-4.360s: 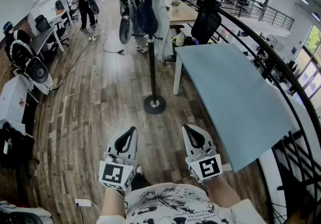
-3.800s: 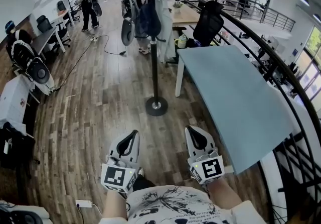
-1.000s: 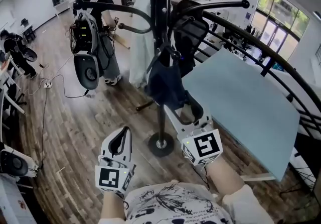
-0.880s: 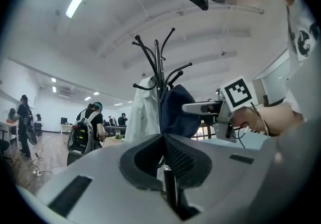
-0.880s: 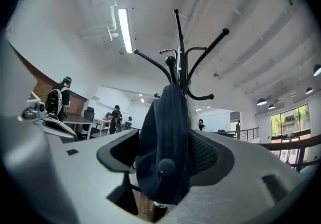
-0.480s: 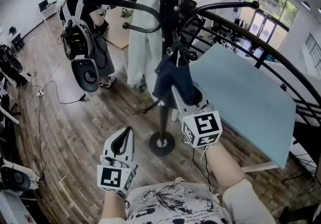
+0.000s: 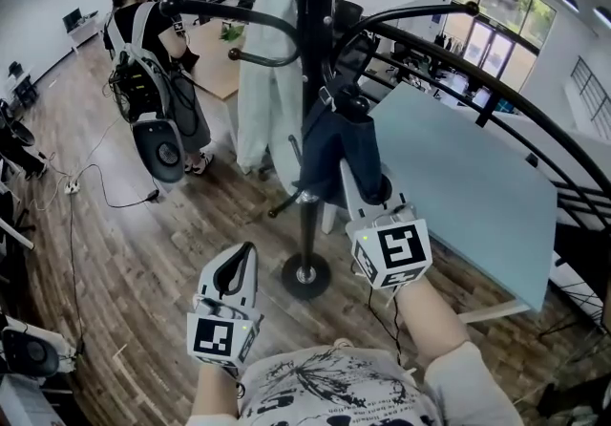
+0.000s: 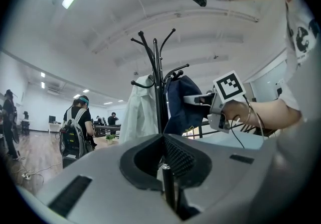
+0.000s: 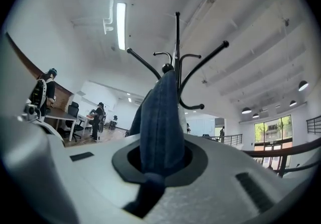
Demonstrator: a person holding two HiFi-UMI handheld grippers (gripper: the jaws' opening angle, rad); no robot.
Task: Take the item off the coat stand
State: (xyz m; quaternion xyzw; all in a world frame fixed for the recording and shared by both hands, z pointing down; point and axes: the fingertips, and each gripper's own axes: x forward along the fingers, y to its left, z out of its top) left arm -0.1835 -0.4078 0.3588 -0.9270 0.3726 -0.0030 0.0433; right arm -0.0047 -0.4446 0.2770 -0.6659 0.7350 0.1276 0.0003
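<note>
While its jaws are closing, right gripper [image 7: 363, 193] pinches the lower fold of the dark blue denim item [image 7: 334, 142] (coarse woven cloth, limp, bunched between the pads). It hangs from a curved hook on the black metal coat stand [image 7: 313, 52], beside a smooth white garment [image 7: 270, 61]. Left gripper [image 7: 241, 262] sits low, jaws together, holding nothing.
</note>
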